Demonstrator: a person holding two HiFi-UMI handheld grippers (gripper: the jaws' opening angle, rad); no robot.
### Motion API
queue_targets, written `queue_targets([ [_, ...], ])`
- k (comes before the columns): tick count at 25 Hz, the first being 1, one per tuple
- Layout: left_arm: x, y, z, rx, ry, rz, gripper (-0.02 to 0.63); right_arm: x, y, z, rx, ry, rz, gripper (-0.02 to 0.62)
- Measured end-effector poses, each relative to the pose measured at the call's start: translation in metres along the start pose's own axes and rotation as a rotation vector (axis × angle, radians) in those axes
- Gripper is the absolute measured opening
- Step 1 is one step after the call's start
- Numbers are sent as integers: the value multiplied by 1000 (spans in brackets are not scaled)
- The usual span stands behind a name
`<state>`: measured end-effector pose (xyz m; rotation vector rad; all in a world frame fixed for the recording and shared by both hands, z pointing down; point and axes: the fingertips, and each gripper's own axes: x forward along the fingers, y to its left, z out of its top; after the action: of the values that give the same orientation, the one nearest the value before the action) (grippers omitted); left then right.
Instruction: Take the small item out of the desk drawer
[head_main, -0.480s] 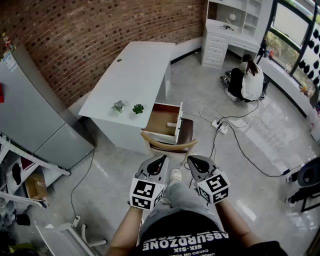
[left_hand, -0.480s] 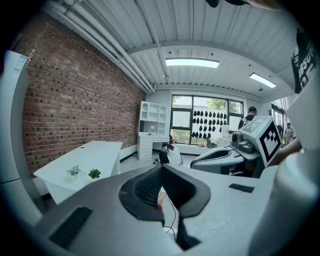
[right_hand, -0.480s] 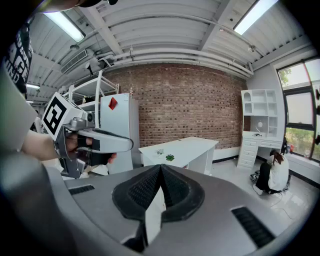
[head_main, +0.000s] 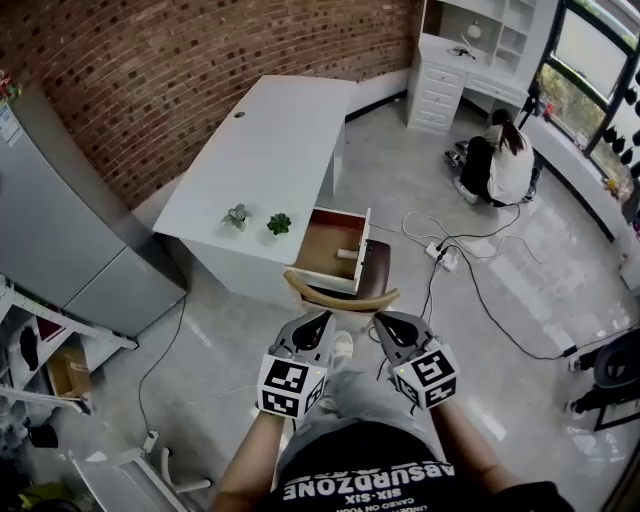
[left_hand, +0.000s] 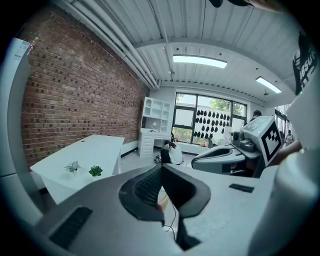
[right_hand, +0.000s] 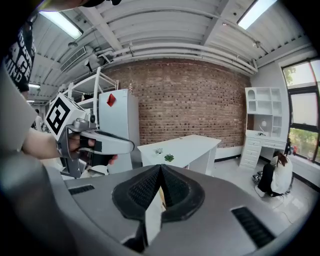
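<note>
The person is standing on the floor well short of the white table (head_main: 270, 140), so the step in hand looks like the approach, with the reach into the drawer not yet begun. The left gripper (head_main: 324, 316) and the right gripper (head_main: 380, 319) are hanging side by side in front of the person's body, both pointing slightly downward toward the table, and each is showing its jaws pressed together at the tips with nothing between them. The drawer (head_main: 318, 240) is standing pulled out from the near end of the table, its brown floor showing, and the small item (head_main: 346, 254), a pale little piece too small to identify, is lying inside it near the front right corner. That places it well apart from both grippers, ahead of them and roughly between their lines of aim. A wooden chair (head_main: 340, 293) is sitting just in front of the open drawer, between the grippers and the item, so the next move is probably calling for closing the distance, working around or over the chair back, spreading one gripper's jaws and lowering them into the drawer over the item. Two small potted plants (head_main: 256, 218) are sitting on the tabletop just left of the drawer, clear of the likely reach.
</note>
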<state>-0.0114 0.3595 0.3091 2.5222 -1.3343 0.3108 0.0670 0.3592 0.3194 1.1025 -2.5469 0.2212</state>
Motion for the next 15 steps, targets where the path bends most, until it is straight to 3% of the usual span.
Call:
queue_targets([
  [15, 75, 94, 15, -17, 72, 17, 0, 109, -67, 20, -27, 78, -9, -3],
])
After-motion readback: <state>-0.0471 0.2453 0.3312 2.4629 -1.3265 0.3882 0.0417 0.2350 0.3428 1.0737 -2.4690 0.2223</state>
